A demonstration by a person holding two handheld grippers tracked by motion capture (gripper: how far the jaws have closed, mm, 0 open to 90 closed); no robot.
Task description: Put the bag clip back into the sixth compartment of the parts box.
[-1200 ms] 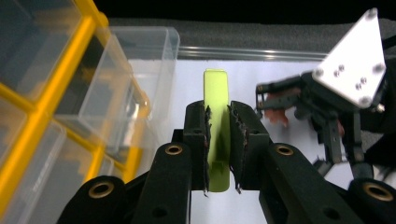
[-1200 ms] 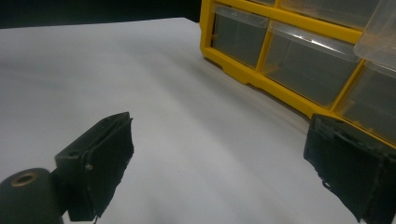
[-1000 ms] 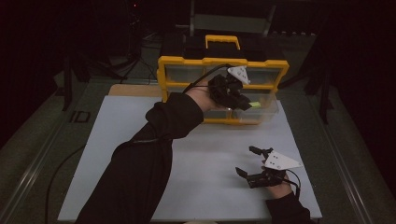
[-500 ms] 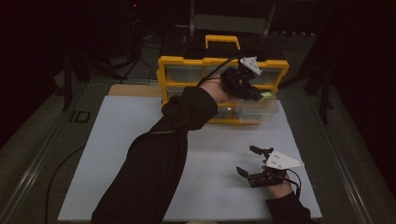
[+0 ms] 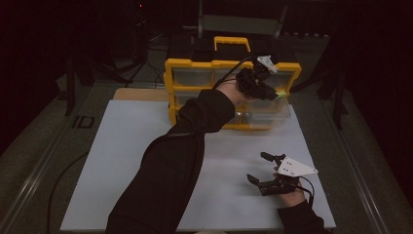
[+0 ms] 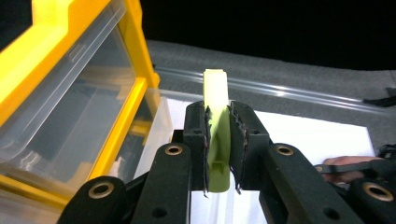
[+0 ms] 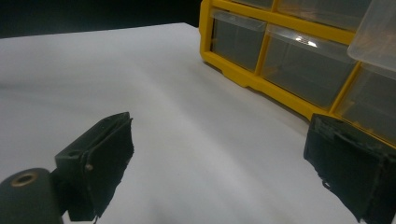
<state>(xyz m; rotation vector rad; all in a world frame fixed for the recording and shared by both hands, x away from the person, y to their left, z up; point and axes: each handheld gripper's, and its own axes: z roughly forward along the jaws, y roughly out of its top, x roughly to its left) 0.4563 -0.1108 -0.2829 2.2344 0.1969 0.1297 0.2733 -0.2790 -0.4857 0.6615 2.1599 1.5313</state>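
Up at the yellow organiser box (image 5: 195,68), the left gripper (image 5: 272,92) hangs before its right-hand drawers — jaws clamped on a pale green plastic piece (image 6: 216,135). Nearer than the box, the right gripper (image 5: 263,168) rests on the white mat (image 5: 122,161), jaws spread wide, empty.

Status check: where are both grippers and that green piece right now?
Left gripper shut on pale green piece, by the yellow organizer. Right gripper open, idle above white mat. Nothing blocking.

The left claw (image 6: 218,149) pinched a pale green piece (image 6: 216,140) at frame centre, a yellow drawer cabinet (image 6: 70,93) filling the left.
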